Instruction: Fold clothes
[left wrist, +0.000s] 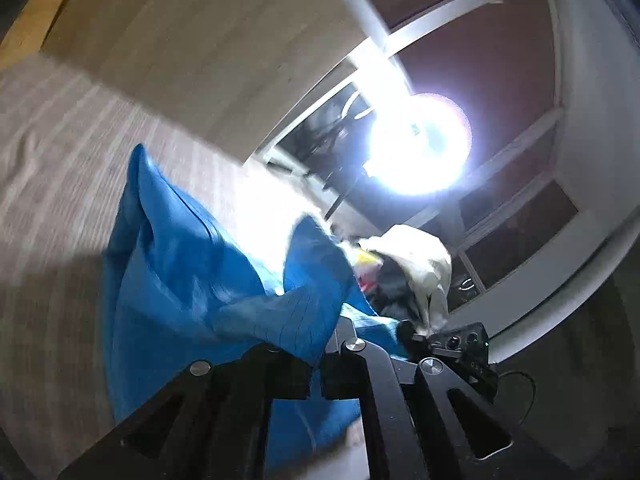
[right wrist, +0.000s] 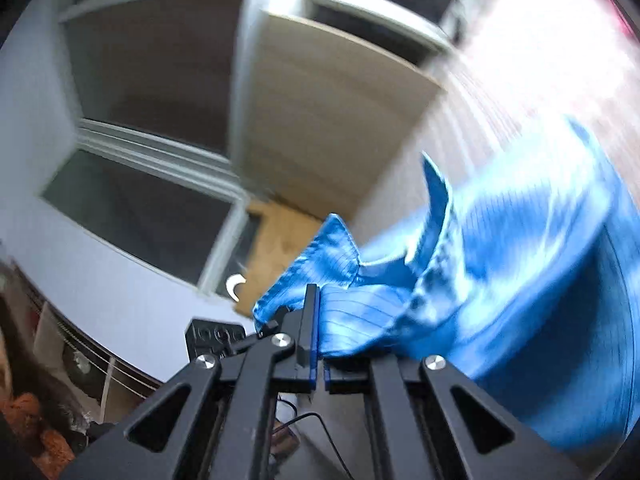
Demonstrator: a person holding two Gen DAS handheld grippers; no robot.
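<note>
Right in front of me, my left gripper point(left wrist: 316, 364) has its jaws nearly closed, a bunch of the blue shirt point(left wrist: 192, 272) pinched between them and spilling out ahead and to the left. My right gripper point(right wrist: 318, 344) is clamped tight too, blue cloth point(right wrist: 500, 280) caught in the slit and billowing off to the right, blurred. Beyond it, a heap of other clothes point(left wrist: 404, 268), then the lamp point(left wrist: 420, 144) glaring.

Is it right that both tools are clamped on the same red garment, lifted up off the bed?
Not quite: the garment is blue, not red. The right wrist view shows the right tool shut on blue fabric, and the left tool grips it too.
</note>
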